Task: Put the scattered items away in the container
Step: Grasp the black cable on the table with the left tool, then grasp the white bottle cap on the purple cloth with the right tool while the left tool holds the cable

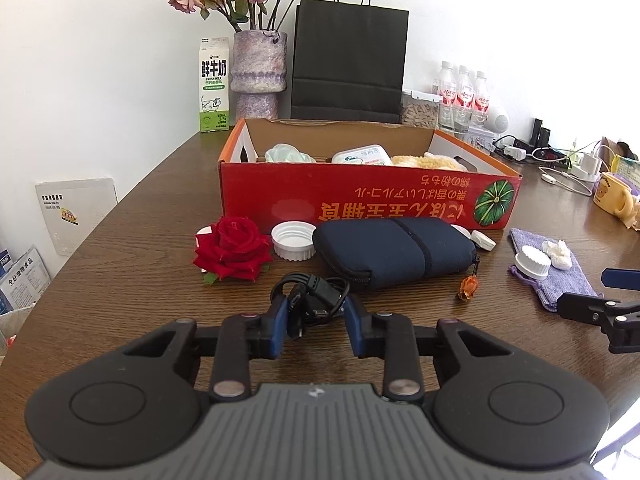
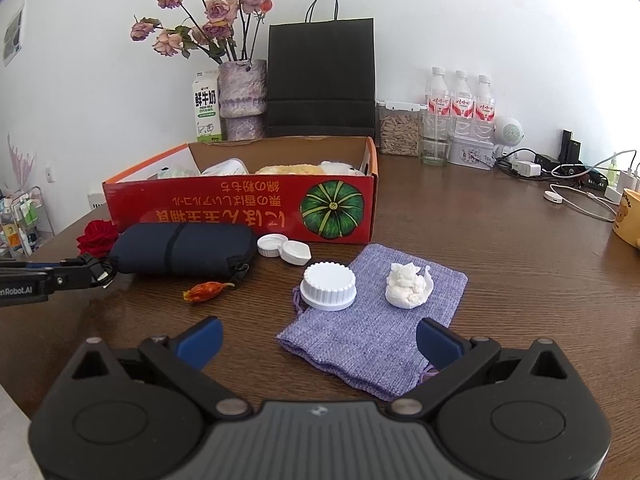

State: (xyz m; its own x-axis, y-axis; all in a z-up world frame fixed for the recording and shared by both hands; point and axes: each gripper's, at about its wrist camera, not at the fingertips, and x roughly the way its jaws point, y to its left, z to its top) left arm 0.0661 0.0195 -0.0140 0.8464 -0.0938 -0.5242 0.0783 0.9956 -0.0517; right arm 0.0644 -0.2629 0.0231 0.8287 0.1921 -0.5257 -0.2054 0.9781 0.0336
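My left gripper (image 1: 316, 312) is shut on a bundled black cable (image 1: 316, 290), low over the table in front of a navy pouch (image 1: 392, 252). Beside it lie a red rose (image 1: 232, 248), a white lid (image 1: 293, 240) and a dried bud (image 1: 468, 288). Behind them stands the red cardboard box (image 1: 360, 200), open, with several items inside. My right gripper (image 2: 320, 340) hangs open over the near edge of a purple cloth pouch (image 2: 372, 344). A white ribbed cap (image 2: 328, 286) and a crumpled tissue (image 2: 408, 290) rest on that pouch. A white lens case (image 2: 284, 250) lies by the box.
Along the wall behind the box stand a milk carton (image 1: 214, 84), a vase of dried roses (image 1: 258, 72), a black paper bag (image 1: 348, 64) and water bottles (image 2: 460, 100). Chargers and cables (image 2: 560, 172) and a yellow mug (image 2: 628, 216) are at the right.
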